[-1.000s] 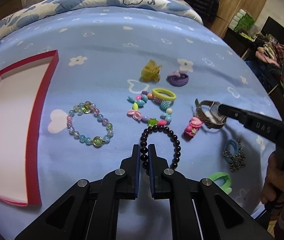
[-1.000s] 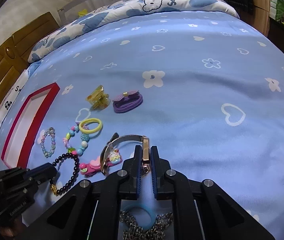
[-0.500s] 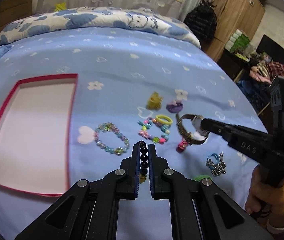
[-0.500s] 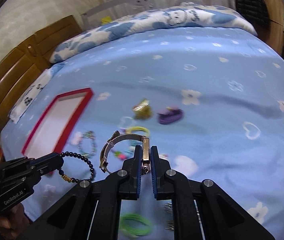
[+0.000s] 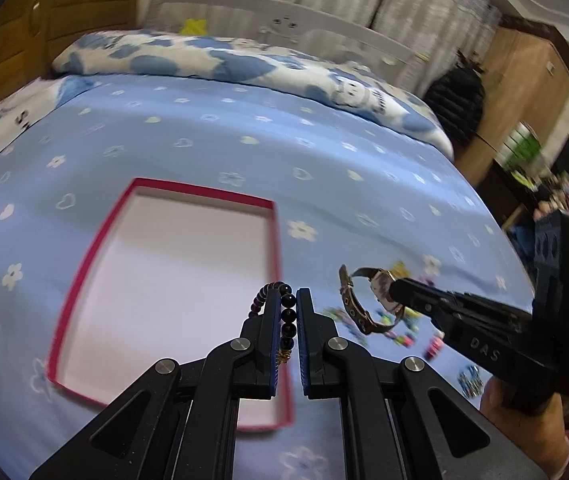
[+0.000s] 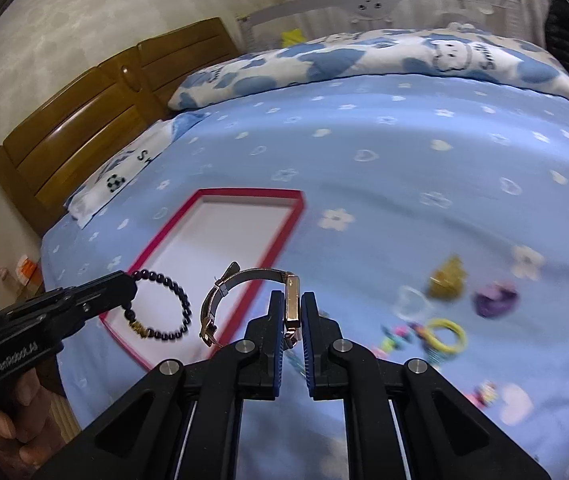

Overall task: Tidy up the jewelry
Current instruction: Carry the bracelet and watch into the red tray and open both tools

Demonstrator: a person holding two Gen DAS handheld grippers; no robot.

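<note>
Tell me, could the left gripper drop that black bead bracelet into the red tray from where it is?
Probably yes. The left gripper holds the black bead bracelet in the air over the near part of the red tray, whose white floor shows nothing in it. The right gripper, holding the watch, is off to the side.

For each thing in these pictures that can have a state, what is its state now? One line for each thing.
Left gripper: shut on the black bead bracelet.
Right gripper: shut on the wristwatch.
Black bead bracelet: held up in the air, hanging as a loop.
Wristwatch: held up by its case, strap hanging open.
Red box: open, nothing visible inside.
Yellow hair tie: lying on the bedsheet.
Purple hair tie: lying on the bedsheet.
</note>
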